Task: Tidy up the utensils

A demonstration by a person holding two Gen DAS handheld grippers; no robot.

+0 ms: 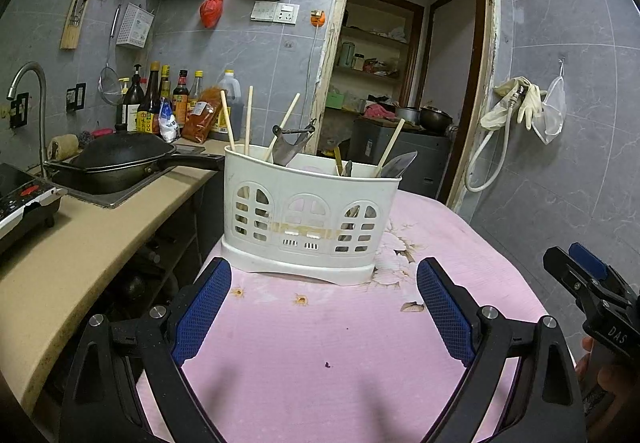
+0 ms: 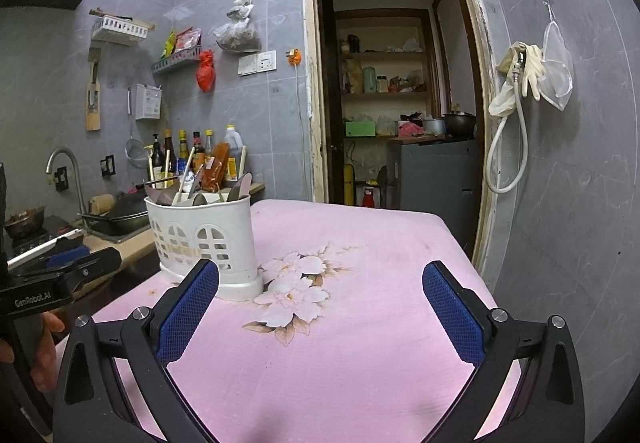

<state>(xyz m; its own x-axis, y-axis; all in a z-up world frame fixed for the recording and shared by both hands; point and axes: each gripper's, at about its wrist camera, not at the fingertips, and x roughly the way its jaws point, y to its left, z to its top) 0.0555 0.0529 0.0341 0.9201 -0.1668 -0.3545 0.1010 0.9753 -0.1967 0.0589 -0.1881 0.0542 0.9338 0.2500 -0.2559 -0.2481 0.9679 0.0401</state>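
Both claws, left [image 1: 324, 307] and right [image 2: 320, 307], gape wide, empty, blue mesh pads. 1 white plastic caddy [image 1: 308, 211] with arched cutouts holds wooden chopsticks [image 1: 227, 119] on the pink cloth counter [image 2: 360, 323].

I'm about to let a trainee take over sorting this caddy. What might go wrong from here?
1. The white utensil caddy stands near the pink table's left edge; a sideways nudge might push it off.
2. Chopsticks and metal blades lean crossed, so pulling one may drag others out.
3. Both the left gripper and the right gripper are open and close together, so they may collide.
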